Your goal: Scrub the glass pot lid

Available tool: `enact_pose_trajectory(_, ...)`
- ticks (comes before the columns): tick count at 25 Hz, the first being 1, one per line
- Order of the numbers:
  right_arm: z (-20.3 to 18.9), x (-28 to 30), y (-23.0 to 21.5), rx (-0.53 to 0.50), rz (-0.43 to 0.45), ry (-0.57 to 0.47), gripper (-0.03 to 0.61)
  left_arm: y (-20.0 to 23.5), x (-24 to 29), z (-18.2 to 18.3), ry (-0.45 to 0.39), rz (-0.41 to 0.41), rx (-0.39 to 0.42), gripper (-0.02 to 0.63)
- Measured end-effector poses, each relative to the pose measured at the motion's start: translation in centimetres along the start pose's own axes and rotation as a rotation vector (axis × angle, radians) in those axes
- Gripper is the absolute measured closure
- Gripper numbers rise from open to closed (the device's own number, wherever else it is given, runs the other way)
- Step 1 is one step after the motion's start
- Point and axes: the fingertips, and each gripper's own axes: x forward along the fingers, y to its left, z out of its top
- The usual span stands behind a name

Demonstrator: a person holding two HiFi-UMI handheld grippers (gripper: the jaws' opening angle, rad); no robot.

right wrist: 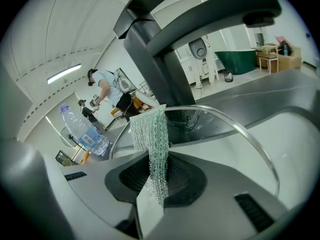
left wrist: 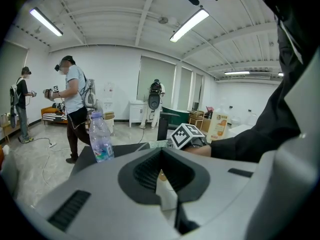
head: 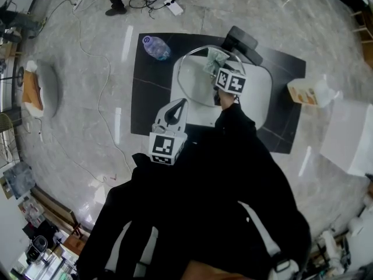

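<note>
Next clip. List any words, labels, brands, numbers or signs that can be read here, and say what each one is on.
Nothing reads clearly in any view.
Water bottle label: there is print, but it is too blurred to read.
Orange-labelled bottle: its print is too small to read.
Marker cubes: black-and-white square patterns only, no letters or digits.

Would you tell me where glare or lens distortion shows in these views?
Head view: lamp streaks glare on the floor, edges bend strongly. Left gripper view: ceiling lamp blown out. Right gripper view: mesh cloth sharp, glass lid rim bowed.
</note>
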Motion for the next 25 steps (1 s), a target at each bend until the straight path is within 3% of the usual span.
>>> enact_pose_trajectory(25, -0.6, -3.6, -5.1, 0.042, -0.126, -0.016, 0.512, -1.4, 0.3, 0.4, -0.012, -0.043, 0.025, 0.62)
